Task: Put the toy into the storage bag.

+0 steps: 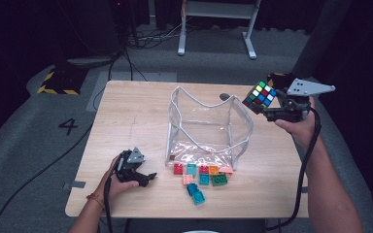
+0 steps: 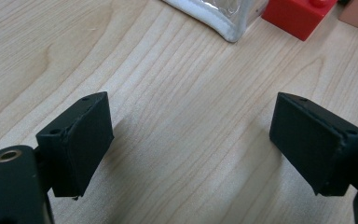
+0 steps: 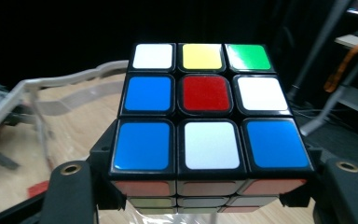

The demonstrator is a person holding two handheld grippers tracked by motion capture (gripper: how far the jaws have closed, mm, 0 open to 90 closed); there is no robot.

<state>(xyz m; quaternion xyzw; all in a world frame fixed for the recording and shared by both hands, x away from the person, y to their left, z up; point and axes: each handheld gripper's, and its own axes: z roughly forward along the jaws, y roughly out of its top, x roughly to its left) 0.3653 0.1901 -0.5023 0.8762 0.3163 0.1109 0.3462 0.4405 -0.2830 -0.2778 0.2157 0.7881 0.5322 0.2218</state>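
My right gripper (image 1: 268, 108) is shut on a scrambled puzzle cube (image 1: 260, 95), held in the air above the right rim of a clear plastic bag (image 1: 209, 127). In the right gripper view the cube (image 3: 205, 112) sits clamped between the two jaws, its top face showing blue, white, red, yellow and green squares. My left gripper (image 1: 148, 177) rests low over the table near the front left, open, with bare wood between its pads (image 2: 81, 144). A red brick (image 2: 298, 16) and the bag's corner (image 2: 223, 21) lie just beyond it.
The bag stands open in the middle of the wooden table (image 1: 126, 111). Several small bricks (image 1: 201, 177) in red, teal, orange, pink and green lie in front of it. Cables trail off the table's near edge. A white table frame (image 1: 218, 24) stands on the floor behind.
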